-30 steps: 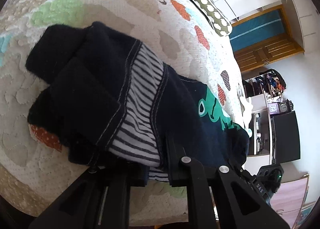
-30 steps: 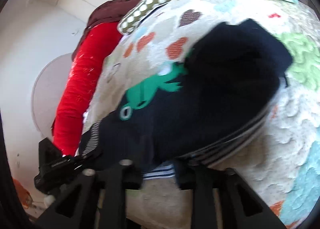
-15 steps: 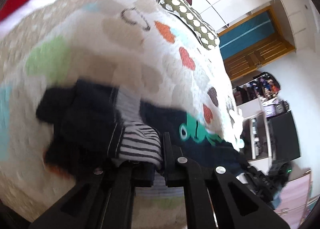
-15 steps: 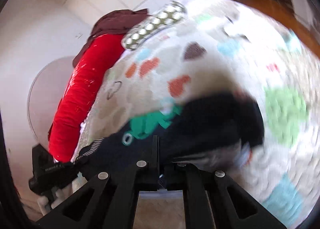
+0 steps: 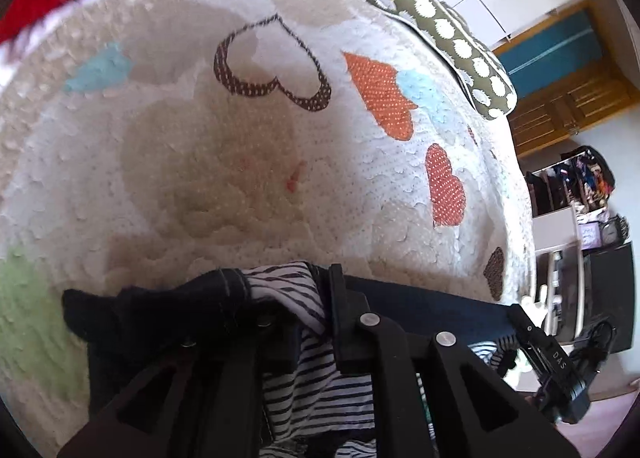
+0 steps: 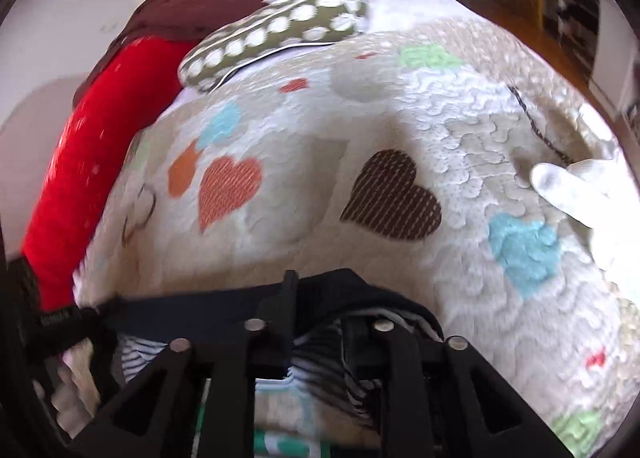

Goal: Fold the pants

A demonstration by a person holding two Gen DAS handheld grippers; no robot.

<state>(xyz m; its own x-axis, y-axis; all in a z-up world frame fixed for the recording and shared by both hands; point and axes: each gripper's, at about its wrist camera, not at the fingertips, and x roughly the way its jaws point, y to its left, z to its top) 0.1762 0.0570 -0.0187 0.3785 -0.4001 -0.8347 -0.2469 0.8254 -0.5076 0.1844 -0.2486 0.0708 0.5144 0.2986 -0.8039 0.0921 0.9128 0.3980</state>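
The pants (image 5: 420, 310) are dark navy with a black-and-white striped lining. They are lifted off the heart-patterned quilt (image 5: 208, 161) and hang stretched between my two grippers. My left gripper (image 5: 308, 322) is shut on the striped waist edge, with loose dark cloth bunched to its left. My right gripper (image 6: 316, 322) is shut on the other end of the pants (image 6: 208, 310), whose navy edge runs taut to the left. The right gripper's body shows at the lower right of the left wrist view.
A red bolster (image 6: 96, 161) lies along the quilt's far side. An olive pillow with white dots (image 5: 436, 33) lies at the head end. A white cloth piece (image 6: 580, 193) rests on the quilt (image 6: 400, 97) at the right. Shelves and a wooden door stand beyond the bed.
Both grippers have lifted the pants off the quilt and tilted up. The garment, which lay spread ahead of them, now hangs close at the fingers, and bare quilt fills both views.
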